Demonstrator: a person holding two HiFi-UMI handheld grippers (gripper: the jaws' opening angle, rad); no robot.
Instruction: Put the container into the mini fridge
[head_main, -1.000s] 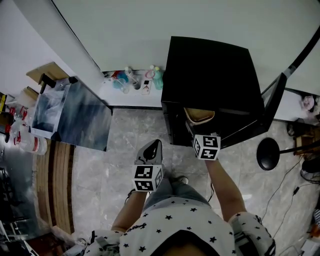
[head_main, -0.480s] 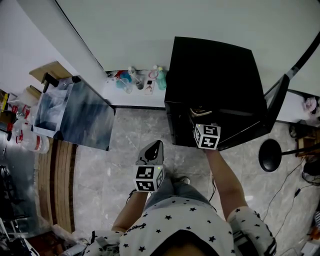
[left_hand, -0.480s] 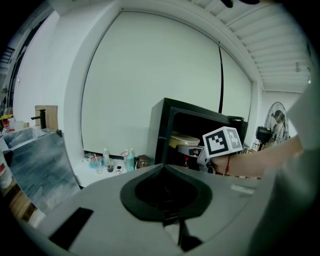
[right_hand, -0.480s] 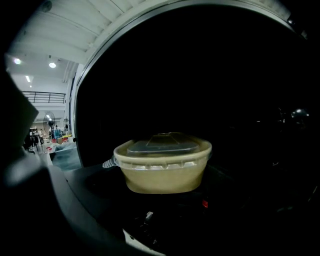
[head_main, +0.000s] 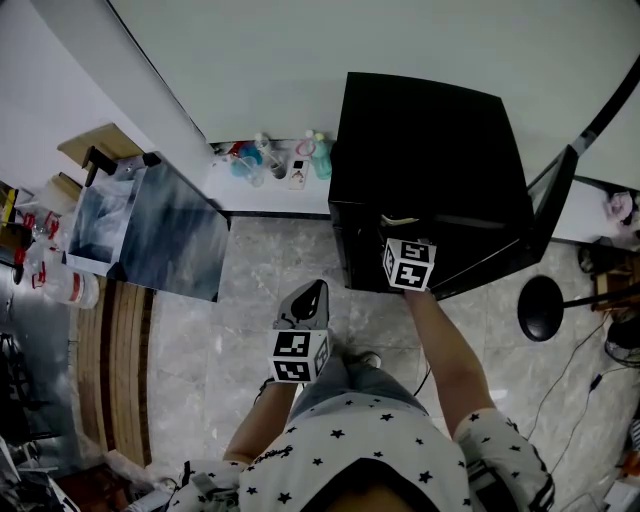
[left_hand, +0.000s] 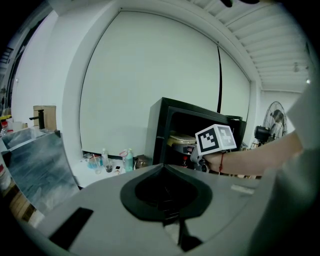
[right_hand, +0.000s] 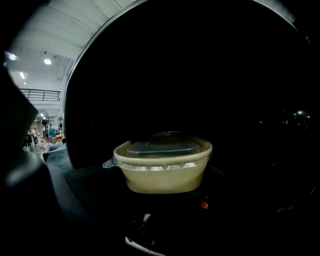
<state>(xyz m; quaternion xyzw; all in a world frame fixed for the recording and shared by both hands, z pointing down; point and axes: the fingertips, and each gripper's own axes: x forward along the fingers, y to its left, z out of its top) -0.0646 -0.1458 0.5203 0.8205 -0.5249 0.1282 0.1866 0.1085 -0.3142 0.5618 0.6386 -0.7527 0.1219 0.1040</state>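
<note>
Risk notes. Left gripper (head_main: 305, 300): jaws together, nothing between them. It hangs over the floor, well apart from the work, so there is little hazard from it.

Mini fridge (head_main: 430, 150): door (head_main: 553, 205) is swung open at its right side. Right gripper (head_main: 409, 264) reaches in at the opening. Container (right_hand: 162, 167), a tan tub with a clear lid, is inside the cavity, level, straight ahead of that gripper. The interior is too dark to resolve those jaws, so I cannot tell whether they clamp the tub or stand off it, nor whether it rests on the shelf. Small red-capped item (right_hand: 202, 204) sits lower, nearer the front.

Judged failure modes:
- Letting go before the tub is seated could tip it forward off the shelf edge.
- Jaws opened too little could drag it back out on withdrawal.
- The lid looks light, so a knock could pop it.
- A low exit path could clip the red-capped item.
</note>
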